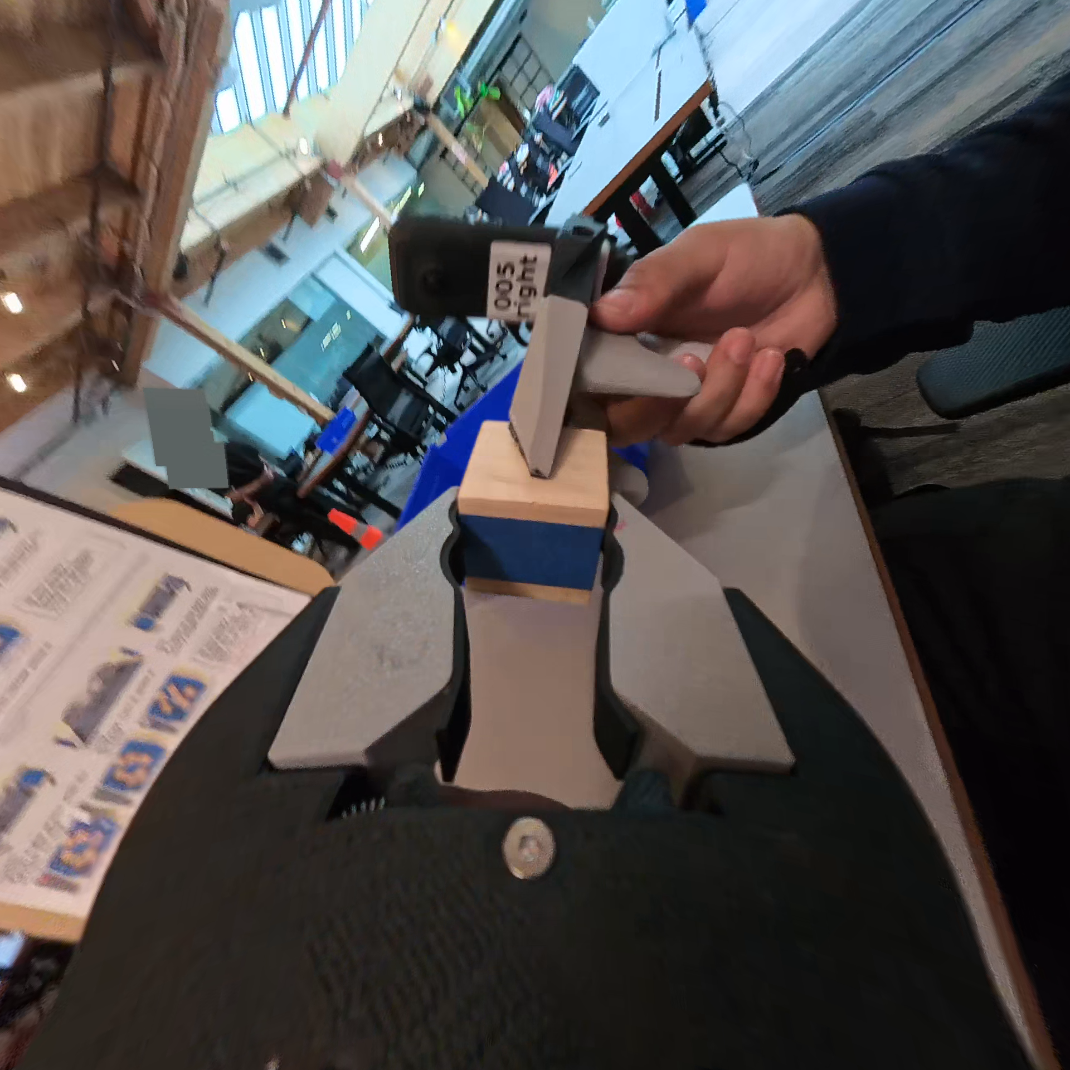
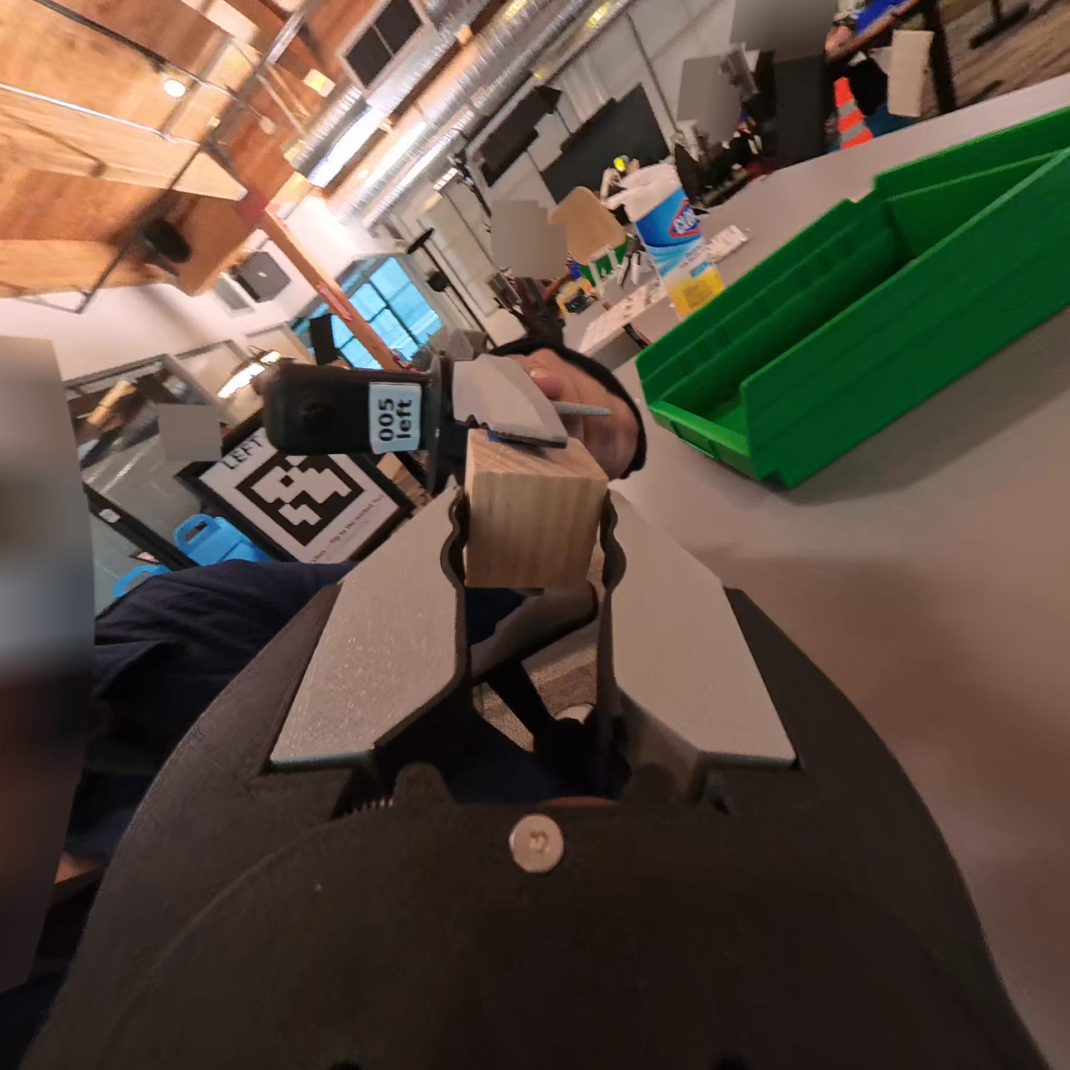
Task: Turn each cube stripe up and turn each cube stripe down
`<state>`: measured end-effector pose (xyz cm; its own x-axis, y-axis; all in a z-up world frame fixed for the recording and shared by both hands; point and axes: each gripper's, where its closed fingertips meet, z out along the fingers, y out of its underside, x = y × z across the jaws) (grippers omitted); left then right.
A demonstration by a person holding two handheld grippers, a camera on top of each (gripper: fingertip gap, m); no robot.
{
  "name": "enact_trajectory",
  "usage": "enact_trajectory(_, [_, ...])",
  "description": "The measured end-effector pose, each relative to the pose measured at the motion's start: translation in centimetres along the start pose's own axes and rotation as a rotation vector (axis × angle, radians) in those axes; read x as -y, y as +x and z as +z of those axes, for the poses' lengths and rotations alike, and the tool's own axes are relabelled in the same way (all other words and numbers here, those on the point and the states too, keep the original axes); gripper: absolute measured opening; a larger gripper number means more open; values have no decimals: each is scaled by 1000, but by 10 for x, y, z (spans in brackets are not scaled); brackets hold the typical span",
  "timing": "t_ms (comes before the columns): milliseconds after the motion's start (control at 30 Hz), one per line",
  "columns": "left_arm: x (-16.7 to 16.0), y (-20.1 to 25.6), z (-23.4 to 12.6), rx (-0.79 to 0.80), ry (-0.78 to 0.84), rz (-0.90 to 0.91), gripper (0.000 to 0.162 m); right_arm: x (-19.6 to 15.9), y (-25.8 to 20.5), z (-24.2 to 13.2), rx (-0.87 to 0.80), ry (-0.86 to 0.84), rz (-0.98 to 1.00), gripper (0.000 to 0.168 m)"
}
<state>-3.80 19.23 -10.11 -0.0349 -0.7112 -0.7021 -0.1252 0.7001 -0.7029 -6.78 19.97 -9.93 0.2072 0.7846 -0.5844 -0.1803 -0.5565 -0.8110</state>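
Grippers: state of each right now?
Left gripper: shut on the cube, blue stripe facing the camera.
Right gripper: shut on the same cube.

Both views are bright and evenly lit by daylight and ceiling lamps — in the left wrist view, the skylight [image 1: 278,52] far above the cube [image 1: 532,521] glares white, and small lamps [image 1: 11,302] burn out to its left. Wide-angle distortion tilts and bends the room toward the edges, and the sheet of printed pictures [image 1: 116,695] left of the cube is smeared by blur. In the right wrist view the cube [image 2: 535,518] is fairly sharp — the green bin [image 2: 868,359] to its right stays clear, while the room behind goes soft.
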Motion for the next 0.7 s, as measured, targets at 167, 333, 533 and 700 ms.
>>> enact_trajectory(167, [-30, -22, -8, 130, -113, -282, 72, 10, 23, -24, -169, 4, -77, 42])
enact_trajectory(333, [-62, -64, -45, 286, -201, -498, 69, 59, 80, -144, -669, 105, -239, 42])
enact_trajectory(533, [-70, -86, -75, 374, -177, -585, 62, 48, 190, -285, -1279, -239, -56, 43])
enact_trajectory(700, [-78, -87, -81, 414, -253, -552, 62, 9, 263, -304, -1413, -580, 110, 42])
